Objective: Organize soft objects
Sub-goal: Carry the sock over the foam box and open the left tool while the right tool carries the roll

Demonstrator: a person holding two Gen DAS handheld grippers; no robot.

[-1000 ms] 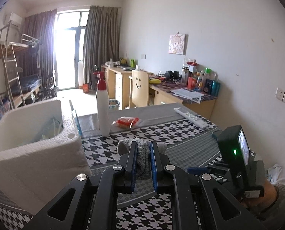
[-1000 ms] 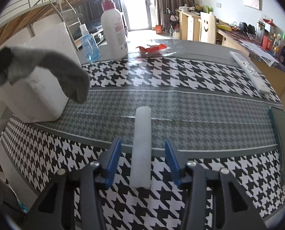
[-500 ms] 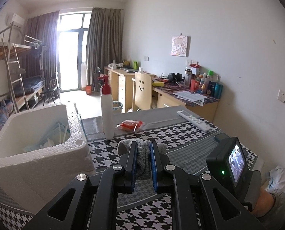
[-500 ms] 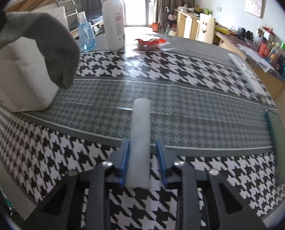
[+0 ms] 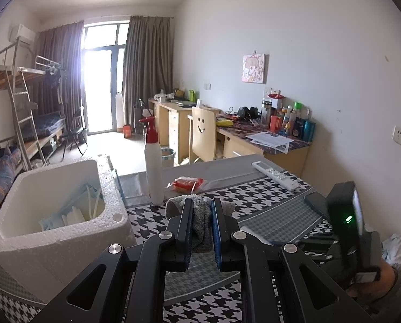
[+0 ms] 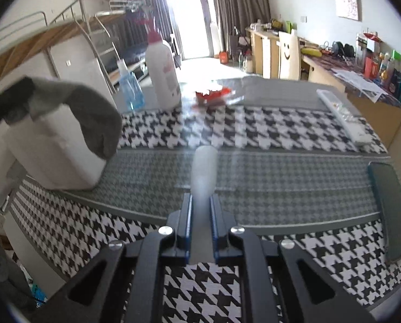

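Observation:
My left gripper (image 5: 202, 205) is shut on a grey sock (image 5: 200, 220) and holds it in the air, to the right of a white foam box (image 5: 57, 231). In the right wrist view the sock (image 6: 92, 113) hangs in front of the box (image 6: 55, 158). My right gripper (image 6: 201, 199) is shut on a white foam stick (image 6: 203, 172) and holds it above the houndstooth table cloth (image 6: 268, 123). The right gripper's body (image 5: 346, 223) shows at the right of the left wrist view.
The box holds bluish and white items (image 5: 73, 210). A white spray bottle (image 5: 154, 161), a blue bottle (image 6: 129, 88), a red packet (image 5: 187, 183) and a white remote (image 5: 275, 171) lie at the table's far side. A dark phone (image 6: 389, 207) lies at the right.
My right gripper closed on the foam stick and lifted it off the cloth. My left gripper rose with the sock, so more of the box's inside shows.

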